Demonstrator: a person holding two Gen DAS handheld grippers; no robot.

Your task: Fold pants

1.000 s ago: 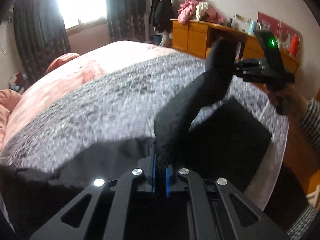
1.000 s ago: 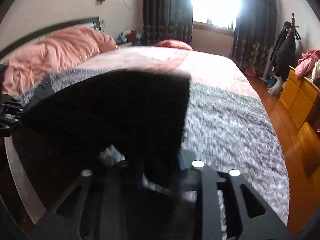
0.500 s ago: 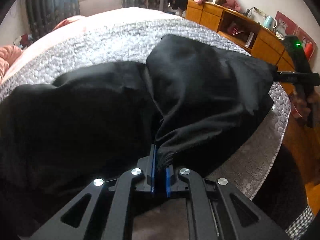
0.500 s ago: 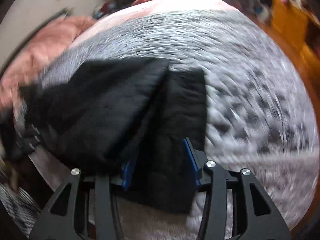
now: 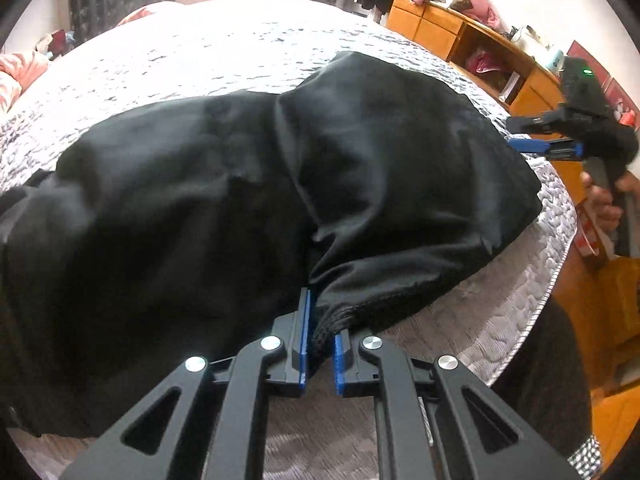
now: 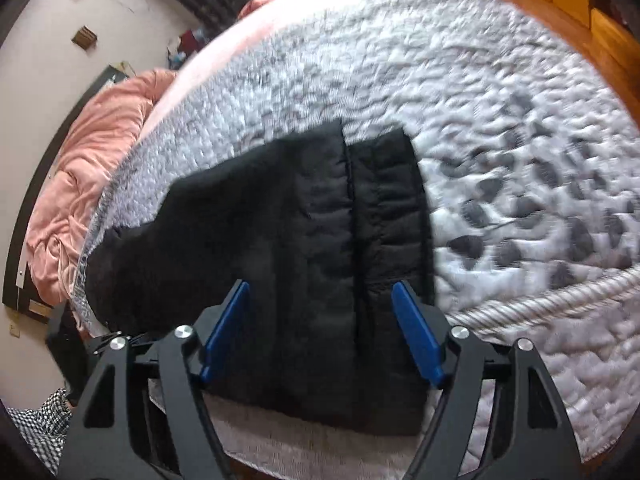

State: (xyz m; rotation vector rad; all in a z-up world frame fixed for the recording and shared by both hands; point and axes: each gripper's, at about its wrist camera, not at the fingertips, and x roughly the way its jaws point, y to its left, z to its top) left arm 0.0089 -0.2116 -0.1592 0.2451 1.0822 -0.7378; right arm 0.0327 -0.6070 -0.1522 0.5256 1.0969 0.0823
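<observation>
The black pants [image 5: 240, 200] lie folded over on the grey quilted bed cover, a doubled layer on the right. My left gripper [image 5: 320, 344] is shut on the pants' ribbed edge near the bed's front edge. My right gripper [image 6: 320, 320] is open, its blue pads either side of the folded pants [image 6: 304, 248] without holding them. The right gripper also shows in the left wrist view [image 5: 536, 140] at the pants' far right end, held by a hand.
The grey quilted cover [image 6: 500, 140] has a corded edge [image 6: 540, 300] close to the pants. A pink duvet [image 6: 92, 184] lies at the bed's head. An orange wooden dresser [image 5: 460, 36] stands beyond the bed, with wooden floor to the right.
Both grippers brought the lifted pants down onto the bed, folding one part over the other. The right gripper opened and let go. The left gripper stays shut on the edge.
</observation>
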